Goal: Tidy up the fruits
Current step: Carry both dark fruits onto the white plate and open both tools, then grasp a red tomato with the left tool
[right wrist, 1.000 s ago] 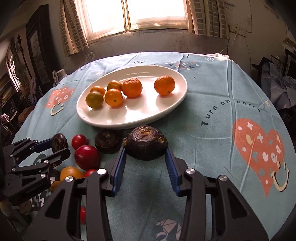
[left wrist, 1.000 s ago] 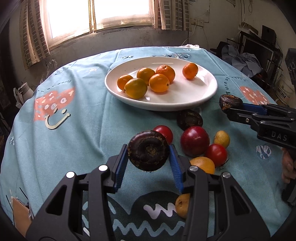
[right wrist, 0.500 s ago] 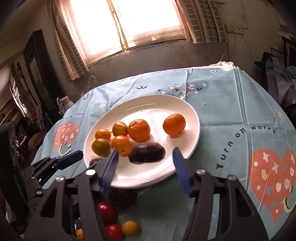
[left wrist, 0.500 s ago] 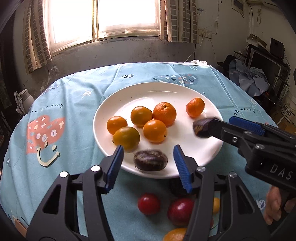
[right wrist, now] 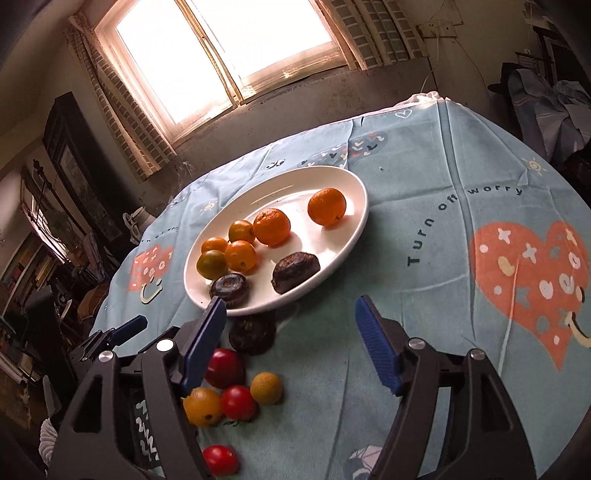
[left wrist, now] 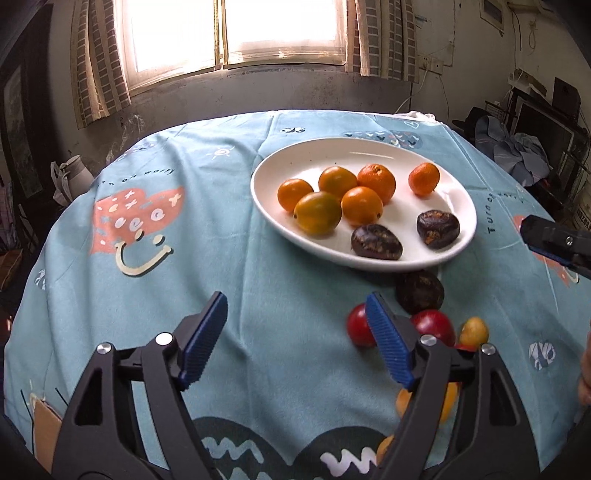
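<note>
A white plate (left wrist: 466,201) holds several oranges (left wrist: 362,205) and two dark brown fruits (left wrist: 376,242) (left wrist: 438,228); it also shows in the right wrist view (right wrist: 354,184) with the dark fruits (right wrist: 295,272) (right wrist: 229,289). A third dark fruit (left wrist: 419,291) (right wrist: 252,333) lies on the cloth just in front of the plate. Red, yellow and orange small fruits (left wrist: 433,326) (right wrist: 236,401) lie near it. My left gripper (left wrist: 295,336) is open and empty, above the cloth left of the loose fruits. My right gripper (right wrist: 290,341) is open and empty, above the cloth near the plate's front rim.
The round table wears a light blue printed cloth (left wrist: 184,258). A wall with a bright window (left wrist: 236,33) lies behind. Clutter stands at the right (left wrist: 524,147) and a white bag at the left (left wrist: 70,177). The right gripper's tip shows at the left view's right edge (left wrist: 554,240).
Both grippers carried dark fruits to the plate, let them go and opened. Both have since pulled back from the plate, empty, and the two dark fruits rest on it.
</note>
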The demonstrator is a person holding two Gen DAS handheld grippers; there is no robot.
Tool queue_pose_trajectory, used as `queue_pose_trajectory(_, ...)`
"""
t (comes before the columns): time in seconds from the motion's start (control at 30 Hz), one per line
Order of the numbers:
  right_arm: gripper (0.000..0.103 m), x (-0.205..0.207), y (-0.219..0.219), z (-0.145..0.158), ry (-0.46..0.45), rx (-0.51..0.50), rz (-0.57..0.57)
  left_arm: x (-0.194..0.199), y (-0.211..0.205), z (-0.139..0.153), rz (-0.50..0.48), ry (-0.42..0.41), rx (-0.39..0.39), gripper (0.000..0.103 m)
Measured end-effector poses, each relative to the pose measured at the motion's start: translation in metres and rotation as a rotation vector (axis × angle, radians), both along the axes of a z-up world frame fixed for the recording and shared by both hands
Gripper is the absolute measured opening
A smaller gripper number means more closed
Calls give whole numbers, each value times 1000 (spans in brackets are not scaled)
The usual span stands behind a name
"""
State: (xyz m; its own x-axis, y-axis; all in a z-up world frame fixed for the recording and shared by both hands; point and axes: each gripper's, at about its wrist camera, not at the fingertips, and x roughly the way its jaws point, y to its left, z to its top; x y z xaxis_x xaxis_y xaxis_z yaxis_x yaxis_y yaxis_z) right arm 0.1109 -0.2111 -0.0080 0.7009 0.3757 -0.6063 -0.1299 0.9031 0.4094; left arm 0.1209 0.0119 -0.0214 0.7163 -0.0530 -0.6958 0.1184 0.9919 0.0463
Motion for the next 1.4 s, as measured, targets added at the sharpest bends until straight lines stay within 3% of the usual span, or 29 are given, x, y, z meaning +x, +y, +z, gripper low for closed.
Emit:
queue_pose_trajectory(0.03,85,-6,1,0,-5,-13,3,-4,0,-3,-3,0,14,79)
queue_pose_trajectory(0.27,87,-19,6,7,-76,-76,3,-6,-12,-10,-45,-9,57,79)
queue_pose_trajectory(0.43,87,-17,6,7,-72,-83,0,0,-17,-14,-107,20,24,79)
queue_pose_trajectory(0.63,87,-17,4,6,-70,-90,-12,7,-22,-16,-166,47,-31,62)
queue_pose_trajectory(0.7,87,-16,4,5,-67,-92,-14,8,-22,-17,-193,62,-61,49)
queue_pose_trajectory(0.8,87,-15,4,4,-60,-92,-15,9,-21,-19,-226,79,-86,39)
queue_pose_trajectory(0.97,87,-15,3,4,-56,-91,-14,10,-17,-20,-247,91,-71,39)
queue_pose_trajectory(1.13,87,-15,3,2,-51,-95,-17,3,-31,-23,-282,72,31,38)
queue_pose_trajectory(1.4,87,-13,6,-1,-39,-110,-6,6,-31,-22,-290,85,-11,31)
